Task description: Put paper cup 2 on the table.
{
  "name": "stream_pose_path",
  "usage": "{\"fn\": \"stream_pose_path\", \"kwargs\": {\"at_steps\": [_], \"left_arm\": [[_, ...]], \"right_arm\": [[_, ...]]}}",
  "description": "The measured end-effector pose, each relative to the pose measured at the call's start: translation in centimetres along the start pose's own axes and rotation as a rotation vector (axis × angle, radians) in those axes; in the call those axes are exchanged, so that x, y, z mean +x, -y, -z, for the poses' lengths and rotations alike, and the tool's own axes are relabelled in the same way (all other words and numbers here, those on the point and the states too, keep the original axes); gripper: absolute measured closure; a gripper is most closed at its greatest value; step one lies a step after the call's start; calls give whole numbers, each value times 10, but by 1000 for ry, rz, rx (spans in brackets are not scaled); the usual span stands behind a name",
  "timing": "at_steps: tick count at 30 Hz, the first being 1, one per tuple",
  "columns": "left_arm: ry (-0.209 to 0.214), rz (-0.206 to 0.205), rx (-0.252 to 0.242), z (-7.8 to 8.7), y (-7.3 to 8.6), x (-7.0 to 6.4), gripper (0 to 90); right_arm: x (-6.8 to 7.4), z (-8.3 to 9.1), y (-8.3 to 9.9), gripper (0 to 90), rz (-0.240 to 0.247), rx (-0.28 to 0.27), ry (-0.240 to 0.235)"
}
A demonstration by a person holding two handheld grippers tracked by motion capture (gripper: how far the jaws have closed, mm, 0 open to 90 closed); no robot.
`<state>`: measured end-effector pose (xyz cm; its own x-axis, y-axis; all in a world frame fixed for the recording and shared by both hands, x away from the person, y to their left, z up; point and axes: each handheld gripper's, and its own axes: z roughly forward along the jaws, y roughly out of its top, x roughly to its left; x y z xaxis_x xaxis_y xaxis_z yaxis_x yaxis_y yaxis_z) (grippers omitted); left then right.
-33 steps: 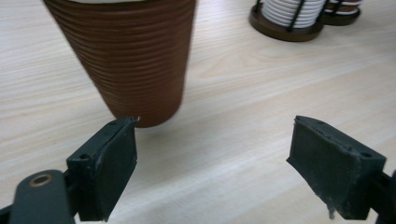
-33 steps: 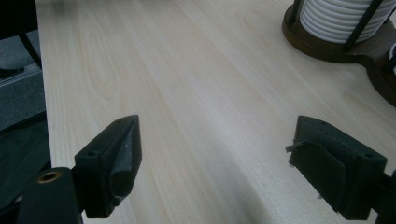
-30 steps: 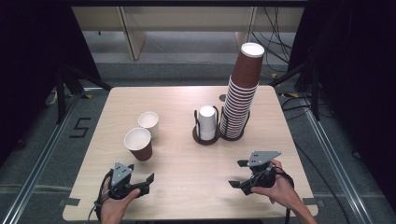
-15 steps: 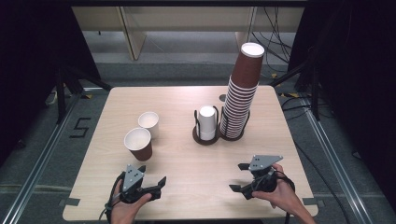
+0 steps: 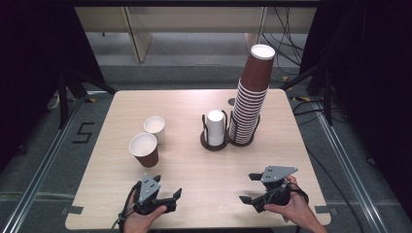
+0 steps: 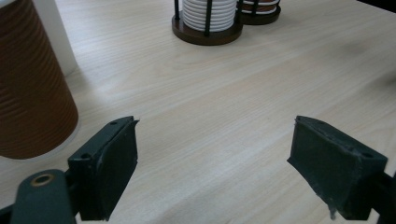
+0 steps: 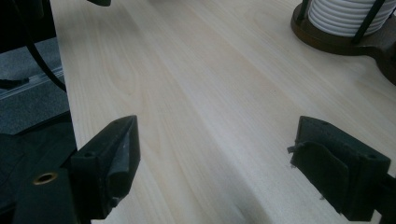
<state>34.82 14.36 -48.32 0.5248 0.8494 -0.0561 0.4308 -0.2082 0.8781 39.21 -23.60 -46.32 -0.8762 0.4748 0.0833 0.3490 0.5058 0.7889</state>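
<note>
claws both gape, empty: left claw (image 5: 171,200) low near the brown ribbed paper cup (image 5: 144,150), right claw (image 5: 248,188) well apart at the pale wooden surface (image 5: 194,160) front edge. that cup stands upright beside a white paper cup (image 5: 155,128); it looks light and crushable, so take it gently around mid-wall. since a second ago the left claw has swung rightward.
</note>
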Motion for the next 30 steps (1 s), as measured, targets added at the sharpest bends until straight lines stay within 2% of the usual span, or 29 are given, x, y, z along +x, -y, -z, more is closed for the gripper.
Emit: {"fn": "stream_pose_path", "kwargs": {"at_steps": [1, 2, 3, 11, 13, 16, 18, 21, 23, 24, 25, 26, 27, 29, 30], "left_arm": [[6, -5, 2, 0, 0, -2, 148], [9, -5, -3, 0, 0, -4, 148], [20, -6, -8, -1, 1, -5, 148], [56, -75, 4, -5, 6, -23, 148], [70, -90, 9, -6, 7, -28, 148], [105, -75, -5, -8, 8, -36, 148], [121, -109, -8, -8, 9, -42, 148], [132, -136, 9, -8, 10, -47, 148], [146, -137, 22, -8, 14, -51, 148], [149, -153, 34, -8, 15, -52, 148], [158, -155, 36, -10, 17, -54, 148], [171, -175, 46, -12, 18, -54, 148], [169, -184, 57, -13, 19, -55, 148], [186, -182, 56, -16, 20, -57, 148], [188, -200, 62, -16, 20, -57, 148]], "right_arm": [[1, 0, 1, 158, 8, -5, -2], [3, 1, 1, 158, -10, -1, -9], [3, 1, 2, 158, 7, -10, -5], [15, 3, 8, 157, -11, -11, -14], [17, 3, 10, 157, 1, -13, -12], [21, 1, 14, 157, -7, -3, -28], [23, 0, 15, 157, -9, -1, -31], [26, 0, 18, 157, -1, -1, -30], [29, -1, 20, 157, -10, 5, -41], [29, -1, 21, 157, -5, 5, -39], [30, -2, 21, 158, -11, 13, -48], [33, -2, 22, 157, -34, 20, -44], [32, -3, 22, 157, -3, 14, -47], [33, -5, 24, 158, -11, 23, -56], [35, -5, 24, 158, -15, 28, -53]]}}
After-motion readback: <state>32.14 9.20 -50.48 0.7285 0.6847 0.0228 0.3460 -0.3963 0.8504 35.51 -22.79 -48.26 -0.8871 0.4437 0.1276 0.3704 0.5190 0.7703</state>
